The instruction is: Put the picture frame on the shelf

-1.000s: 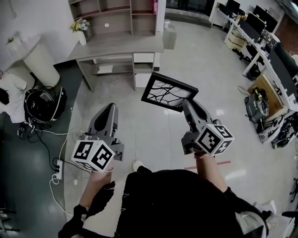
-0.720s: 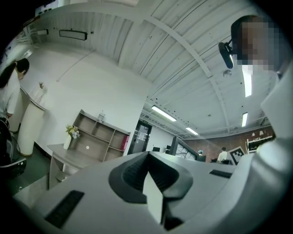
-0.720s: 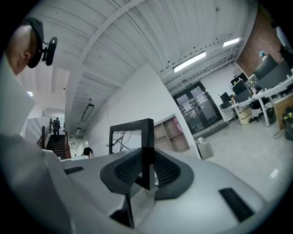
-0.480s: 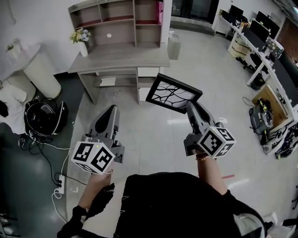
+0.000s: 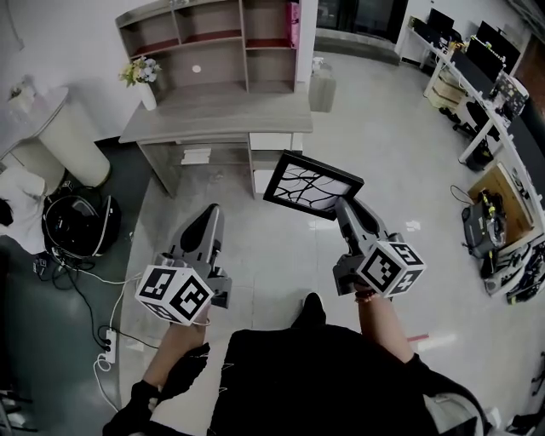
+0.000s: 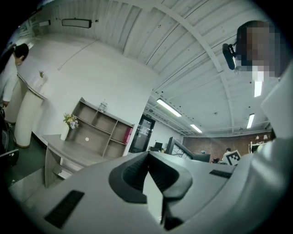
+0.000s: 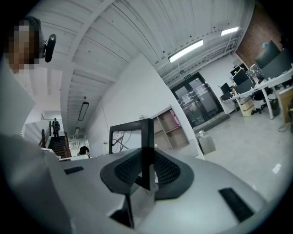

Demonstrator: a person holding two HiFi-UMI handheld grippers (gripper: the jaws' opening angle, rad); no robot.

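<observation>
Frame (image 5: 312,185) was off the shelf, held in the air over the floor (image 5: 400,162) at centre frame in the head view, black border with a white panel and dark branching lines, tilted with its far edge higher. Right gripper (image 5: 341,207) was clamped on the frame's lower right edge; in the right gripper view both pads of that gripper (image 7: 146,171) sat tight on the black bar of the frame (image 7: 147,137), which stood upright between them. Left gripper (image 5: 211,215) was at lower left of centre, apart from the frame, pointing toward the counter; in the left gripper view its jaws (image 6: 149,157) were closed tip to tip with nothing between them. Shelf (image 5: 217,38) was at top centre, an open wooden unit with several compartments, standing on the back of a grey counter (image 5: 213,111). A pink item (image 5: 295,21) stood in the shelf's upper right compartment, and a small round white object (image 5: 197,69) lay in a lower left one. White vase with flowers (image 5: 143,75) sat on the counter's left end. Frame was well apart from the shelf, in front of the counter's right end. Black bag (image 5: 81,226) and a power strip (image 5: 108,341) with cables lay on the darker floor at left. Desks with monitors (image 5: 502,51) were at upper right.
</observation>
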